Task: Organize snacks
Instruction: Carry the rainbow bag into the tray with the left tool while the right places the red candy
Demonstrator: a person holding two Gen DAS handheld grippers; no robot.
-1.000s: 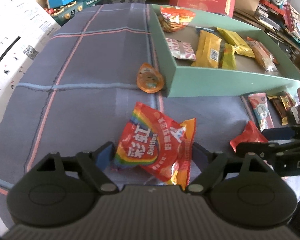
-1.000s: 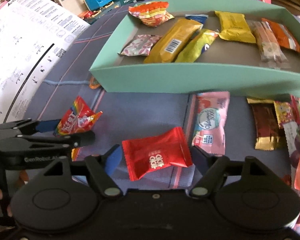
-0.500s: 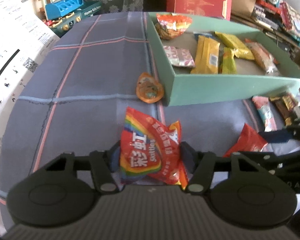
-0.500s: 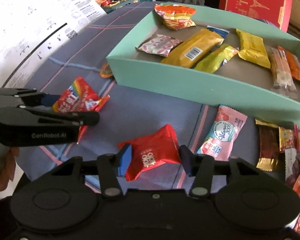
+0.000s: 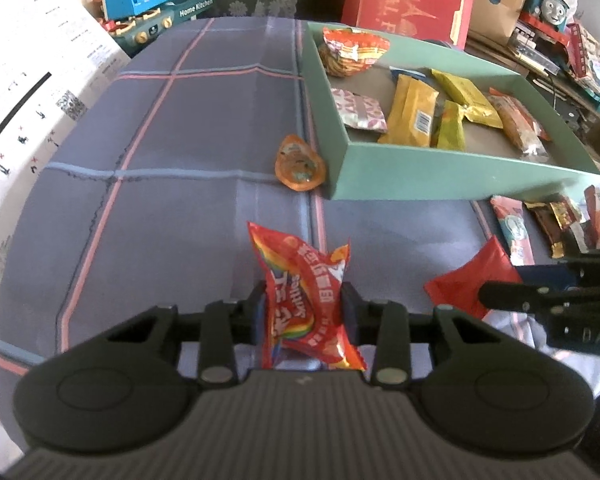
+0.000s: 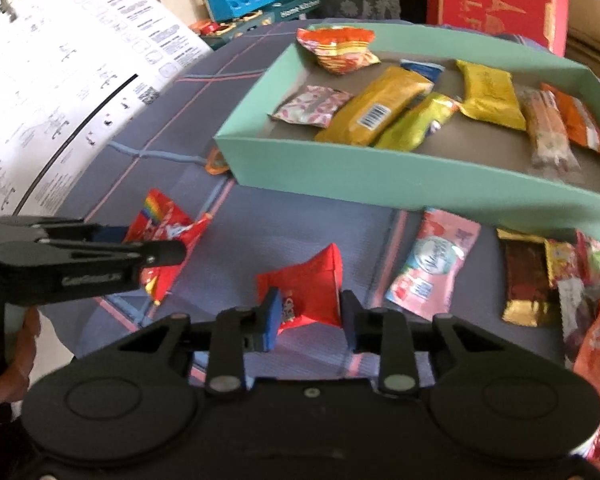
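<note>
My left gripper (image 5: 303,312) is shut on a red Skittles bag (image 5: 306,296), crumpled between the pads just above the blue plaid cloth; it also shows in the right wrist view (image 6: 164,236). My right gripper (image 6: 310,320) is shut on a red snack packet (image 6: 308,284), which also shows in the left wrist view (image 5: 466,284). The teal tray (image 5: 420,178) beyond holds several wrapped snacks; it also shows in the right wrist view (image 6: 380,184).
An orange jelly cup (image 5: 299,163) lies against the tray's near left corner. A pink pouch (image 6: 434,264), brown and gold bars (image 6: 526,276) and other packets lie right of my grippers. A white printed sheet (image 6: 60,92) borders the left. Toys and a red box stand behind.
Both grippers have closed on their packets, which now stand crumpled and raised off the cloth. Both views have shifted a little toward the tray.
</note>
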